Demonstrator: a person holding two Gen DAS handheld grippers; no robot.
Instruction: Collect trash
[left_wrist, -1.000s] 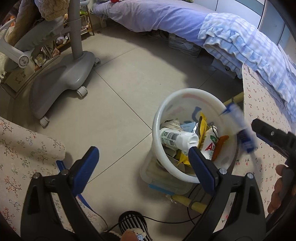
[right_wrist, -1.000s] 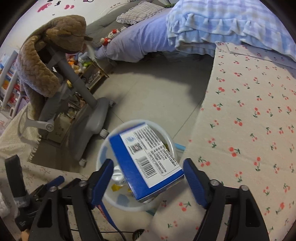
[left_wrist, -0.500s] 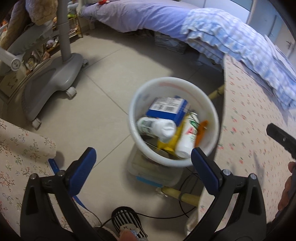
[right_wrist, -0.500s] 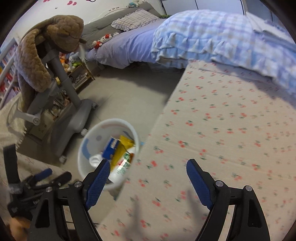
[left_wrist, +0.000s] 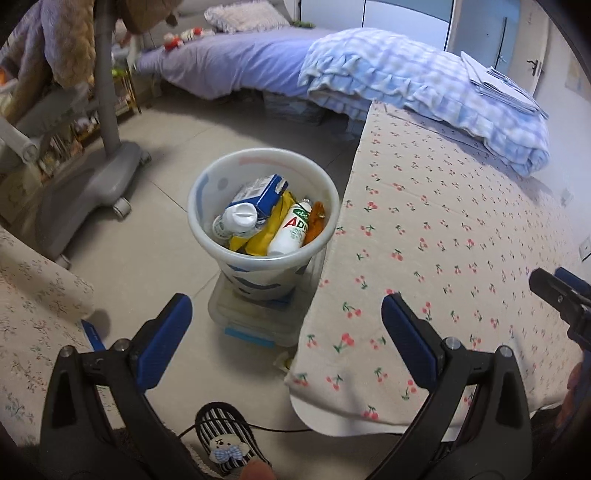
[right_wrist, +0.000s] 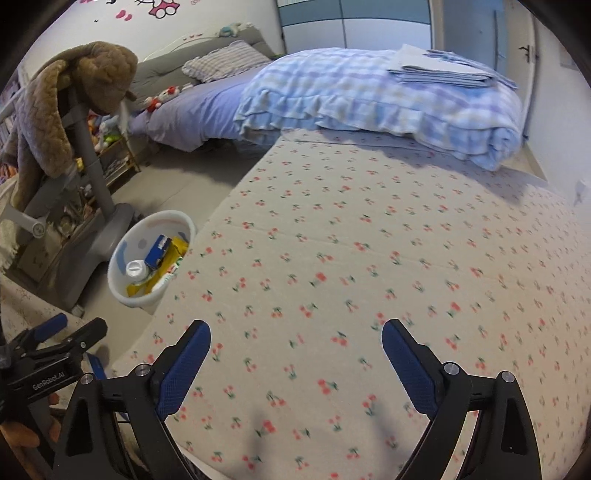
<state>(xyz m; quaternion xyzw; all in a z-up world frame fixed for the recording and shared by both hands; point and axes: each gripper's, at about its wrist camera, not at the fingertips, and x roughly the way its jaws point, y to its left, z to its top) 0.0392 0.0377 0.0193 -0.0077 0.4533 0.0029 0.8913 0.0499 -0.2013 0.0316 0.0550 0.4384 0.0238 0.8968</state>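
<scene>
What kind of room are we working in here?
Most likely a child's bedroom: a bed with a folded checked quilt, small plush toys by the pillow, and cartoon stickers on the wall.

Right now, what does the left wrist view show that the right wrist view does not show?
Only the left wrist view shows the striped slipper and the clear box under the bin. Only the right wrist view shows the brown plush toy and the wall stickers. Both show the white bin with the blue carton, the cherry-print cloth, and both grippers open and empty: left, right.
</scene>
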